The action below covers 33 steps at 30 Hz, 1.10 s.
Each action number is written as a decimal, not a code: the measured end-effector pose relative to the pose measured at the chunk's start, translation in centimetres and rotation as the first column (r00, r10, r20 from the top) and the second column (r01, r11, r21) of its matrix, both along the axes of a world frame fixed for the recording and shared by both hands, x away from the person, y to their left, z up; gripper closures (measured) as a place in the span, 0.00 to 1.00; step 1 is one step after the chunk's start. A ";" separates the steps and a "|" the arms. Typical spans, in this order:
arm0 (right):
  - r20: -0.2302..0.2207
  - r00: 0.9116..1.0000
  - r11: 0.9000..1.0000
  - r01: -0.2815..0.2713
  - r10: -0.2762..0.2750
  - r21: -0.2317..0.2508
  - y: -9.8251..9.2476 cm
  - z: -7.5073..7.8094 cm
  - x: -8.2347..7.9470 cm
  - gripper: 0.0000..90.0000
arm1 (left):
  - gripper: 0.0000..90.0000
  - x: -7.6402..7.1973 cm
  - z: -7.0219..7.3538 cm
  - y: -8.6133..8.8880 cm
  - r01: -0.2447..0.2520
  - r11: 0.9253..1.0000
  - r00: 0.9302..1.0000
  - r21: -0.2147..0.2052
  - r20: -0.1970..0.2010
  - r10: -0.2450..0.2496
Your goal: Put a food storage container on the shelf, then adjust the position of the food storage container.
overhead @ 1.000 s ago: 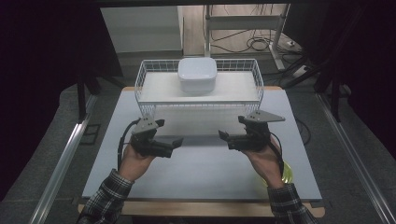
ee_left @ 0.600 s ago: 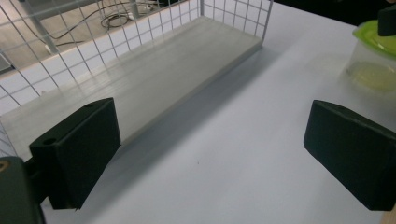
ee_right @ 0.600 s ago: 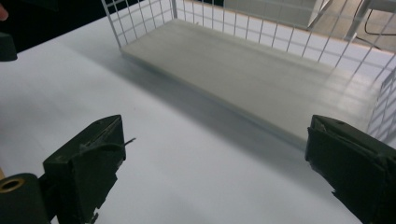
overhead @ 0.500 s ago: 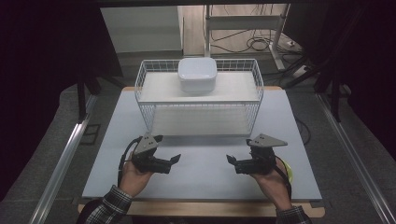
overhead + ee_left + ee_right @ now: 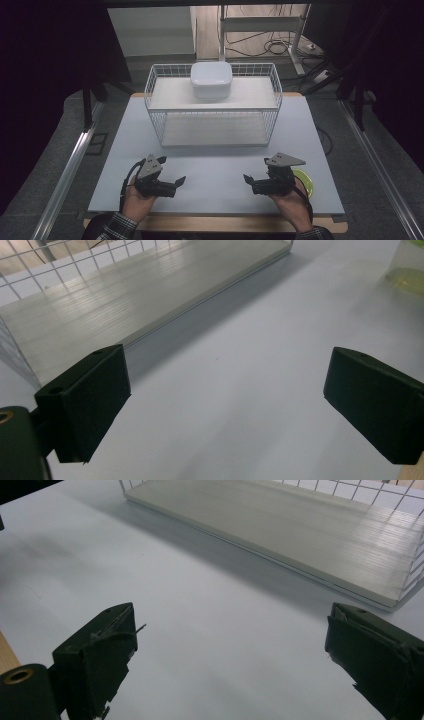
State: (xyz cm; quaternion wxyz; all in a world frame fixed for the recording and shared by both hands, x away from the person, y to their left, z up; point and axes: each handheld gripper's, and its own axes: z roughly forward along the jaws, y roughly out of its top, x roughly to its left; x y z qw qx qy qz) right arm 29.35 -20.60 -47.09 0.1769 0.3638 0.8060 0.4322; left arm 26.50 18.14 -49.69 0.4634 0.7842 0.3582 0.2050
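Both claws gape wide and empty: left claw (image 5: 181, 179) and right claw (image 5: 246, 178) hover over the table (image 5: 215, 170).

yellow-green thing (image 5: 306, 183) half hidden behind right gripper (image 5: 248, 180), blurred and edge-cropped in left gripper view

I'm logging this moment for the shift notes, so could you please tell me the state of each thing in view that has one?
Left gripper: jaws open, holding nothing, low over the table.
Right gripper: jaws open, holding nothing.
White container: upright on the top shelf of the wire rack, lid on.
Wire rack: upright, lower shelf bare.
Green item: on the table beside the right hand, partly hidden.
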 end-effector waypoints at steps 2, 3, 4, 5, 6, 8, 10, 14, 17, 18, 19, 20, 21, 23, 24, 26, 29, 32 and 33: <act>0.002 1.000 1.000 0.007 -0.007 -0.004 0.0 0.1 0.0 0.08 | 0.05 0.0 0.0 0.1 0.000 1.000 1.000 -0.003 0.003 0.000; 0.002 1.000 1.000 0.010 -0.010 -0.009 0.0 0.2 0.0 0.07 | 0.05 0.0 0.0 0.0 0.001 1.000 1.000 -0.003 0.002 -0.001; -0.001 1.000 1.000 0.013 -0.013 -0.009 0.0 0.2 0.0 0.07 | 0.05 0.0 0.0 0.0 0.001 1.000 1.000 -0.002 0.001 -0.001; -0.001 1.000 1.000 0.014 -0.014 -0.009 0.0 0.2 0.0 0.07 | 0.05 0.0 0.0 0.0 0.003 1.000 1.000 0.000 -0.001 -0.003; -0.002 1.000 1.000 0.018 -0.018 -0.011 0.0 0.3 0.0 0.06 | 0.05 0.0 -0.1 -0.1 0.005 1.000 1.000 0.000 -0.005 -0.005; -0.003 1.000 1.000 0.021 -0.021 -0.015 0.0 0.4 -0.1 0.05 | 0.05 0.0 -0.1 -0.1 0.008 1.000 1.000 0.005 -0.005 -0.008; -0.001 1.000 0.999 0.023 -0.023 -0.028 0.0 0.6 -0.2 0.03 | 0.05 0.0 -0.1 -0.2 0.010 1.000 1.000 0.008 -0.005 -0.010; 0.009 0.999 0.998 0.036 -0.036 -0.048 -0.1 1.1 -0.5 0.05 | 0.05 0.0 -0.1 -0.2 0.012 1.000 1.000 0.005 -0.007 -0.012; 0.018 0.999 0.996 0.050 -0.049 -0.071 -0.5 1.4 -0.9 0.27 | 0.05 0.1 -0.1 -0.1 0.012 1.000 1.000 -0.004 -0.009 -0.012; 0.018 0.999 0.996 0.050 -0.049 -0.071 -0.5 1.4 -0.9 0.27 | 0.05 0.1 -0.1 -0.1 0.011 1.000 1.000 -0.006 -0.009 -0.011; -0.001 0.999 0.996 0.054 -0.054 -0.075 -1.2 1.7 -1.1 0.51 | 0.05 0.1 0.0 0.0 0.009 1.000 1.000 -0.009 -0.008 -0.009; 0.002 0.998 0.994 0.063 -0.063 -0.086 -1.6 1.8 -1.2 0.61 | 0.05 0.1 0.0 0.0 0.009 1.000 1.000 -0.009 -0.007 -0.009; 0.001 0.998 0.993 0.070 -0.070 -0.095 -2.0 1.9 -1.2 0.71 | 0.05 0.1 0.0 0.0 0.008 1.000 1.000 -0.011 -0.008 -0.009; 0.003 0.996 0.990 0.087 -0.087 -0.110 -3.0 2.1 -1.4 0.86 | 0.05 0.1 0.0 0.0 0.009 1.000 1.000 -0.011 -0.009 -0.009; 0.008 0.995 0.988 0.098 -0.097 -0.123 -3.7 2.1 -1.5 0.93 | 0.05 0.1 0.0 0.0 0.009 1.000 1.000 -0.011 -0.009 -0.009; 0.024 0.992 0.981 0.127 -0.125 -0.147 -4.8 2.2 -1.8 1.00 | 0.05 0.1 0.0 0.1 0.010 1.000 1.000 -0.013 -0.008 -0.011; 0.018 0.983 0.971 0.182 -0.182 -0.154 -6.4 2.4 -2.2 1.00 | 0.05 0.0 0.0 0.1 0.013 1.000 1.000 -0.018 -0.008 -0.013; 0.021 0.970 0.957 0.243 -0.243 -0.158 -8.2 2.4 -2.7 1.00 | 0.05 0.0 0.1 0.1 0.012 1.000 1.000 -0.018 -0.008 -0.012; 0.017 0.965 0.954 0.260 -0.261 -0.151 -8.8 2.4 -2.9 1.00 | 0.05 0.0 0.1 0.1 0.011 1.000 1.000 -0.018 -0.008 -0.011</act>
